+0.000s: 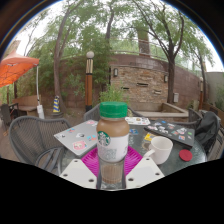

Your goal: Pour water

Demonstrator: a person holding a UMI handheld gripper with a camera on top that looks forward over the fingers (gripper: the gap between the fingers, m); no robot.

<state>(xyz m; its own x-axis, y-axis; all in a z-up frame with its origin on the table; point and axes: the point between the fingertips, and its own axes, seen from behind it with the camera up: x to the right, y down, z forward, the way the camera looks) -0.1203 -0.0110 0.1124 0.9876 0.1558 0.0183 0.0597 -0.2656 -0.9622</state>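
Observation:
My gripper [112,172] is shut on a glass Starbucks bottle [113,140] with a brown lid. The bottle stands upright between the two pink pads [92,160], which press on its lower part from both sides. It is held above an outdoor table [85,132]. A white cup [160,149] stands on the table just to the right of the bottle, beyond my right finger.
A small yellow-capped bottle [147,142] and a red round thing [185,155] lie near the cup. A tray with papers [172,129] sits further right. Black mesh chairs [30,140] stand at the left. A stone wall [140,80] and trees lie beyond.

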